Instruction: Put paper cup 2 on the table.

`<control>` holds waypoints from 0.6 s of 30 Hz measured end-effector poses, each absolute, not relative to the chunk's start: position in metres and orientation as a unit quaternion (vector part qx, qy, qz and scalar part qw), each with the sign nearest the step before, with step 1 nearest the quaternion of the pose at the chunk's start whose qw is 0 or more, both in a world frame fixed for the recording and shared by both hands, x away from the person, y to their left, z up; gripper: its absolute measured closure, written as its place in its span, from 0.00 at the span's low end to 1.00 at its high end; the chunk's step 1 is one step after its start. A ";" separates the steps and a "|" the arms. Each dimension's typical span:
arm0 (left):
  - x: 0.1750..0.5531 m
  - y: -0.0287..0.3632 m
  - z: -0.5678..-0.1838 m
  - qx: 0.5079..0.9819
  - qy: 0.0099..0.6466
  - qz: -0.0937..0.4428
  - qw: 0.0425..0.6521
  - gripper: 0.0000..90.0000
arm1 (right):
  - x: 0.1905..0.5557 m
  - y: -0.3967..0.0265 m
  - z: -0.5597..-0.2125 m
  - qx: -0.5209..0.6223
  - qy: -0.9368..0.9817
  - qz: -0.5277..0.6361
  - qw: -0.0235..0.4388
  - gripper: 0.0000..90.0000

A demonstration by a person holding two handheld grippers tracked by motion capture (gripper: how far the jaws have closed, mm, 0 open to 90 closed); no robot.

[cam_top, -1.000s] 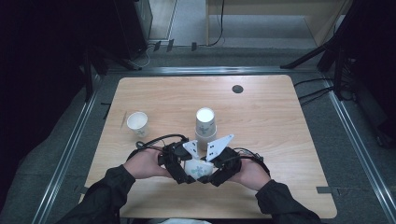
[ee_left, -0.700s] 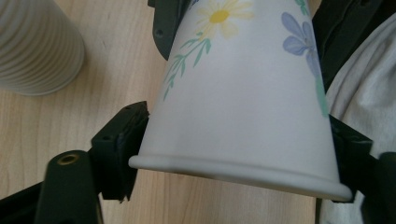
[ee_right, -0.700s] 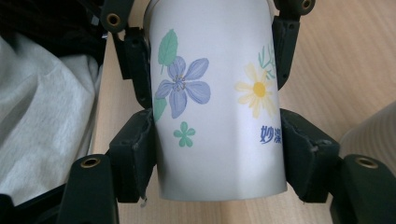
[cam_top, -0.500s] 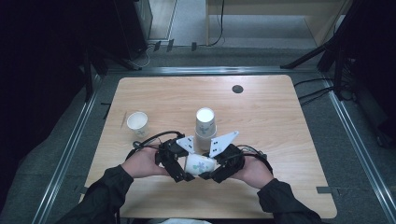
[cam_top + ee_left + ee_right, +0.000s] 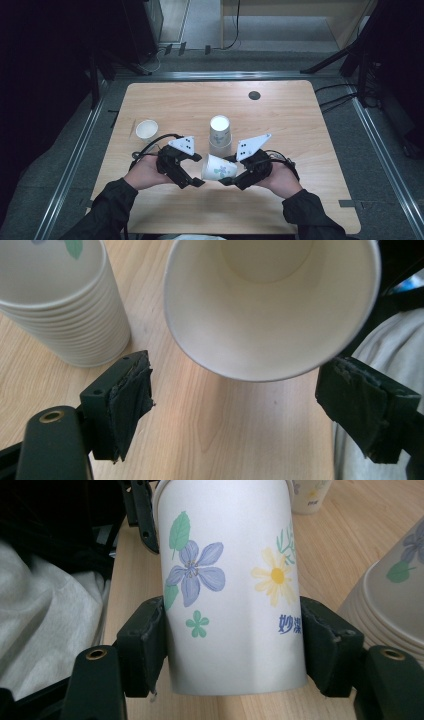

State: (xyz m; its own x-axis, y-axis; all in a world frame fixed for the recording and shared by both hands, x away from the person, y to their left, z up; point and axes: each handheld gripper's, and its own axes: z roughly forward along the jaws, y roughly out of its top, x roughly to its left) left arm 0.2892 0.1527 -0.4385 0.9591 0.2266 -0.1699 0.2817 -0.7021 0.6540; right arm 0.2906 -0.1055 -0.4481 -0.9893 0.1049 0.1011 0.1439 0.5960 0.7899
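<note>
A white paper cup printed with flowers lies on its side above the table's near middle. My right gripper is shut on its lower wall, and both pads press the cup in the right gripper view. My left gripper is open just left of the cup's mouth. Its jaws have just opened wide off the cup, then drawn in slightly. In the left gripper view the cup's open mouth faces the left gripper, with nothing pressed between its pads.
A stack of upside-down cups stands just behind the grippers, close to the held cup. A single upright cup sits to the left. A dark round hole is near the table's far edge.
The left gripper has let go of the cup and drawn back to the left. The right gripper keeps the cup, which has lifted slightly.
</note>
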 end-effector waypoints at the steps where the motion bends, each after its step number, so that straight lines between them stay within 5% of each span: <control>1: 0.288 0.154 -0.437 0.918 0.136 -0.035 0.370 0.17 | 0.291 -0.107 -0.447 -0.071 -0.891 -0.448 0.025 0.38; 18: 0.281 0.153 -0.434 0.879 0.137 -0.038 0.454 0.18 | 0.292 -0.100 -0.446 -0.059 -0.877 -0.473 0.064 0.38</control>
State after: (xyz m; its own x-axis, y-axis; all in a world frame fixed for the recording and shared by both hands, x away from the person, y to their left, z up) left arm 0.2807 0.1527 -0.4340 0.9597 0.2063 -0.1911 0.2752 -0.5496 0.7888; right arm 0.2920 -0.0997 -0.4464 -0.9847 0.0432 0.1688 0.1648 0.5459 0.8215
